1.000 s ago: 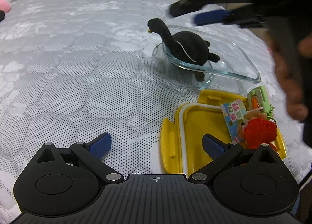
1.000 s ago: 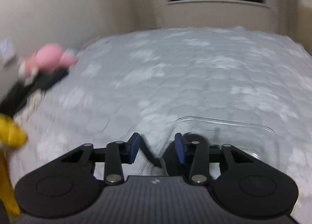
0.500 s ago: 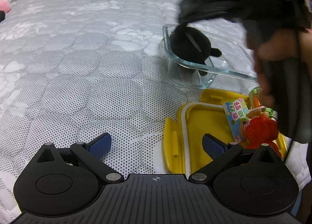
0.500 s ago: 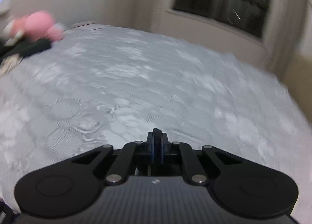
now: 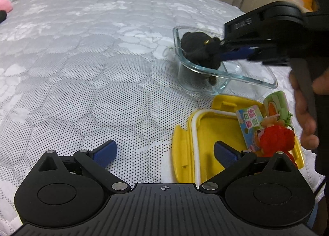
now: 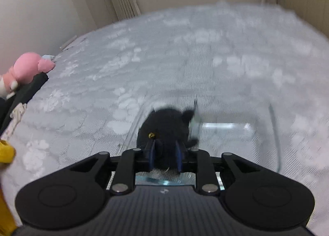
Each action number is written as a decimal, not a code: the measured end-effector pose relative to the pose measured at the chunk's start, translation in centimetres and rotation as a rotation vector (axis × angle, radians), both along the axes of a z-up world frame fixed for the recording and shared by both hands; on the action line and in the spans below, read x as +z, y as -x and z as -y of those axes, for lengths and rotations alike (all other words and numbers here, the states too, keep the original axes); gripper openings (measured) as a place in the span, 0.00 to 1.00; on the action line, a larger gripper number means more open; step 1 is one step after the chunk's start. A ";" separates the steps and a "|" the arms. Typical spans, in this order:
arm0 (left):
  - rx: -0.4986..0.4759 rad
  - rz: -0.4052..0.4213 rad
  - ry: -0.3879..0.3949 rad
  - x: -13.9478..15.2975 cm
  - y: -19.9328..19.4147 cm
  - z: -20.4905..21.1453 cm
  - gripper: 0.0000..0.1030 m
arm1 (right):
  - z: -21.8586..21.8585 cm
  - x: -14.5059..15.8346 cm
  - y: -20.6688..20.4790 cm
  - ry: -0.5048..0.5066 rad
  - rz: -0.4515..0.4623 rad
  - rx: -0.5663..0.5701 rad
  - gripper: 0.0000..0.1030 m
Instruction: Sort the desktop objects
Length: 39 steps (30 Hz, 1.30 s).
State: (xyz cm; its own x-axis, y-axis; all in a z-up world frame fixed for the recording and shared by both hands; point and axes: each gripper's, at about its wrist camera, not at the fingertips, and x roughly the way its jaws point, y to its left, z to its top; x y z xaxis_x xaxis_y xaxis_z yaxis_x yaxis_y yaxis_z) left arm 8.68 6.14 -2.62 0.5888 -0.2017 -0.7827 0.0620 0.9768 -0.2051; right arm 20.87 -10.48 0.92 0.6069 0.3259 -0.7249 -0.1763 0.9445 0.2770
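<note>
A black plush toy (image 5: pixel 197 51) lies curled up in a clear glass dish (image 5: pixel 246 75) on the bed. My right gripper (image 5: pixel 223 51) comes in from the right with its blue fingers at the toy's head. In the right wrist view the plush toy (image 6: pixel 166 125) fills the gap between the pads of the right gripper (image 6: pixel 165 153), whose jaws are opening. My left gripper (image 5: pixel 164 148) stands open and empty above the quilt, its right finger over a yellow box (image 5: pixel 185 153).
The yellow box holds a red doll (image 5: pixel 275 137), a printed card (image 5: pixel 248 121) and a green toy (image 5: pixel 275 104). A pink plush (image 6: pixel 26 67) lies at the bed's far left edge. A person's hand (image 5: pixel 304 116) holds the right gripper's handle.
The plush's upright neck and head have been folded down into the dish. My right gripper closed, dropped to the toy, and now has it between its pads. The left gripper stayed still.
</note>
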 end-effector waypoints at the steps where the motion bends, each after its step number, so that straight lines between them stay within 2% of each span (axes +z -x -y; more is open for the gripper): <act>1: -0.002 0.001 -0.004 0.1 0.1 0.1 1.00 | -0.3 -0.4 -0.3 0.016 0.000 -0.004 0.21; 5: -0.014 0.001 -0.017 0.1 0.5 0.2 1.00 | -1.3 -0.2 -0.5 0.073 0.030 0.014 0.26; 8: -0.008 0.003 -0.010 0.1 0.5 -0.1 1.00 | -0.3 1.8 -0.2 0.045 0.003 0.043 0.33; 9: -0.002 0.002 -0.002 0.1 0.4 -0.2 1.00 | 0.2 2.9 0.1 0.039 0.024 0.050 0.36; 13: 0.009 0.000 0.012 0.0 -0.1 0.1 1.00 | 0.6 5.4 0.3 0.073 0.164 0.021 0.36; 16: -0.017 0.007 -0.001 0.2 0.3 0.6 1.00 | -0.7 4.0 -1.0 0.093 0.167 0.058 0.31; 18: -0.019 0.005 -0.005 0.0 0.3 0.6 1.00 | -1.2 3.0 -1.4 0.041 0.153 0.076 0.24; 22: -0.013 -0.003 -0.011 -0.3 0.3 0.3 1.00 | -2.5 2.6 -0.9 -0.066 0.133 0.169 0.23; 25: -0.009 -0.001 -0.011 -0.4 0.2 0.2 1.00 | -3.9 2.3 -1.1 -0.036 0.076 0.198 0.23; 29: -0.018 0.006 -0.015 -0.3 0.6 0.2 1.00 | -3.7 1.7 -1.5 0.038 0.039 0.150 0.23; 34: -0.011 0.011 -0.018 -0.2 0.5 0.4 1.00 | -1.7 -0.2 -2.4 -0.032 -0.097 0.140 0.20; 35: -0.016 0.013 -0.026 -0.2 0.6 0.5 1.00 | -1.5 -0.1 -2.3 -0.036 -0.099 0.136 0.20; 37: -0.021 0.013 -0.032 -0.2 0.7 0.5 1.00 | -1.4 0.6 -1.6 -0.041 -0.060 0.131 0.28; 39: -0.017 0.013 -0.026 -0.2 0.6 0.5 1.00 | -1.9 1.7 -0.6 -0.031 0.017 0.162 0.41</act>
State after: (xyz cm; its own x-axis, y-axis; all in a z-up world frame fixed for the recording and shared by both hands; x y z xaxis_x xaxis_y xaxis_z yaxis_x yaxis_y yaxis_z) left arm 8.09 5.68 -2.79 0.5956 -0.1913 -0.7802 0.0807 0.9806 -0.1788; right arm 21.50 -8.56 2.64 0.5571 0.4420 -0.7031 -0.3302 0.8947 0.3008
